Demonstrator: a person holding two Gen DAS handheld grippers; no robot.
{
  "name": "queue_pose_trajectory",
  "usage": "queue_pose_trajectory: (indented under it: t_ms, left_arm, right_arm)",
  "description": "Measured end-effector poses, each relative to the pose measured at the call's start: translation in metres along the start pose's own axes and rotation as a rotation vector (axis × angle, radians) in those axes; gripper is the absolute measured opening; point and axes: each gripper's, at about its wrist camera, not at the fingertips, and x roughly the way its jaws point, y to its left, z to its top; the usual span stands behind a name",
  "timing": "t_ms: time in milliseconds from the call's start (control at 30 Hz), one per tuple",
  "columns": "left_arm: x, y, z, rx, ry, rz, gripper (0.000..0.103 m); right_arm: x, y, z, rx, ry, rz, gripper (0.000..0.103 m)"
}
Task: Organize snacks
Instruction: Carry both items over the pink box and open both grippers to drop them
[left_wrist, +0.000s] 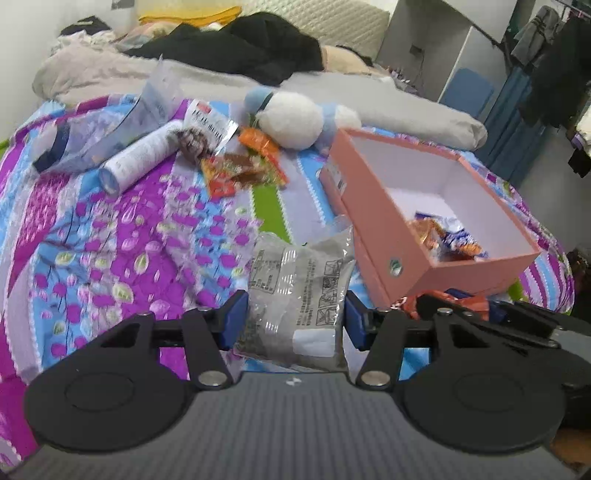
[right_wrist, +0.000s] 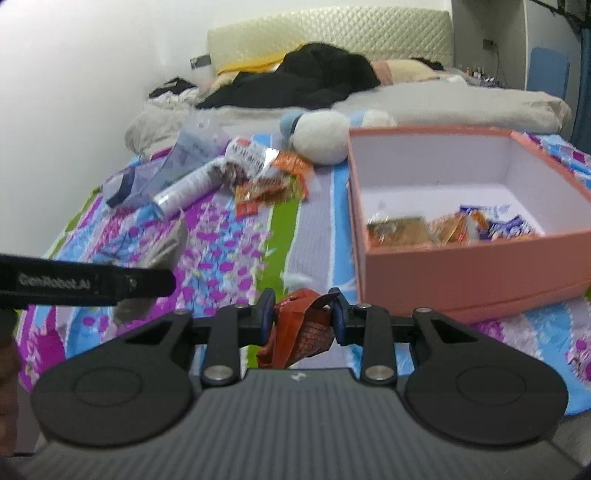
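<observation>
My left gripper is shut on a grey see-through snack bag, held above the bedspread. My right gripper is shut on a crumpled red-orange snack packet; this gripper also shows at the lower right of the left wrist view. The pink box stands open just right of both grippers, with several wrapped snacks in its near end. More loose snack packets lie in a heap farther back on the bed.
A white tube, a clear plastic pouch and a white-and-blue plush toy lie beyond the heap. Dark clothes and a grey duvet cover the bed's far end. The left gripper's black body juts in at the left.
</observation>
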Motion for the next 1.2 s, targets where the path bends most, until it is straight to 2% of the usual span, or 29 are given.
queue_pose_trajectory:
  t_ms: [133, 300, 567, 833, 1067, 1200]
  left_arm:
    - [0.002, -0.014, 0.022, 0.018, -0.02, -0.04, 0.06]
    - [0.014, -0.044, 0.051, 0.053, -0.045, -0.1, 0.06]
    - [0.064, -0.099, 0.097, 0.112, -0.018, -0.185, 0.06]
    - [0.128, -0.144, 0.131, 0.153, 0.081, -0.216, 0.06]
    - [0.174, -0.166, 0.136, 0.17, 0.158, -0.189, 0.06]
    - [0.187, -0.169, 0.133, 0.174, 0.181, -0.177, 0.06]
  right_arm:
    - [-0.013, -0.012, 0.021, 0.023, -0.048, -0.01, 0.034]
    - [-0.026, -0.035, 0.046, 0.033, -0.114, -0.062, 0.034]
    - [-0.021, -0.102, 0.086, 0.094, -0.188, -0.185, 0.034]
    - [0.023, -0.173, 0.1, 0.145, -0.093, -0.235, 0.034]
    - [0.061, -0.202, 0.091, 0.16, -0.004, -0.222, 0.035]
    - [0.074, -0.208, 0.082, 0.174, 0.023, -0.207, 0.035]
